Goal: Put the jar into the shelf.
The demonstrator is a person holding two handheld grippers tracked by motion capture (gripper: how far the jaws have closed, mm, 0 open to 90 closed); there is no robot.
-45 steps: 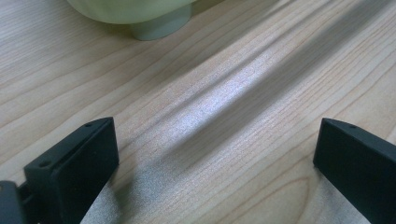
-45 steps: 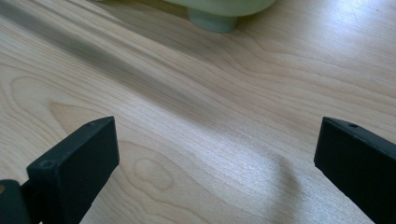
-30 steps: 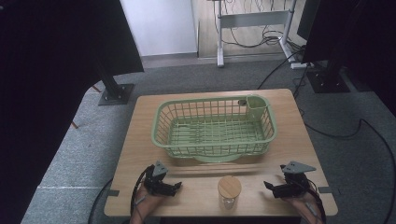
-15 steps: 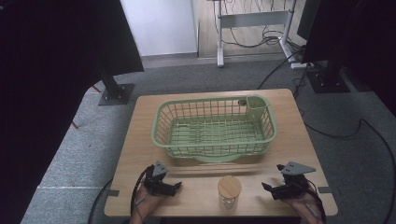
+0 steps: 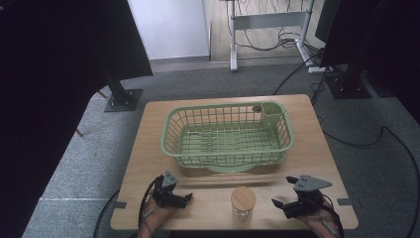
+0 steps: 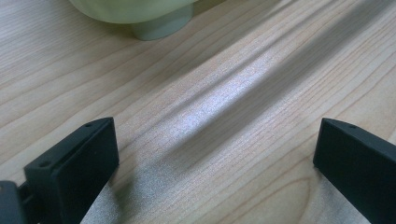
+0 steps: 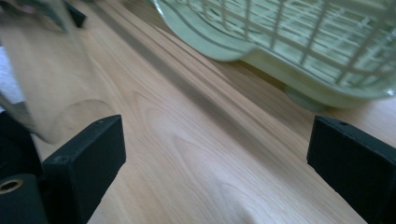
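A glass jar (image 5: 242,204) with a round wooden lid stands near the table's front edge, in front of the green wire basket (image 5: 228,134). My left gripper (image 5: 187,199) rests left of the jar, open, with only bare wood between its jaws (image 6: 218,128). To the right of the jar, my right gripper (image 5: 277,204) points toward it and is open. Its jaws have just been closing slightly, with nothing between them (image 7: 218,126). In the right gripper view the jar's clear wall (image 7: 44,88) stands just left of the left jaw, apart from it.
The wooden table (image 5: 317,148) carries the basket, which has a small cup compartment (image 5: 273,113) at its back right corner. The basket's foot (image 6: 161,25) and rim (image 7: 261,51) lie ahead of the grippers. Cables and stand bases lie on the grey floor.
My right gripper has shifted a little to the left, toward the jar, and risen slightly. The left gripper, jar and basket have stayed put.
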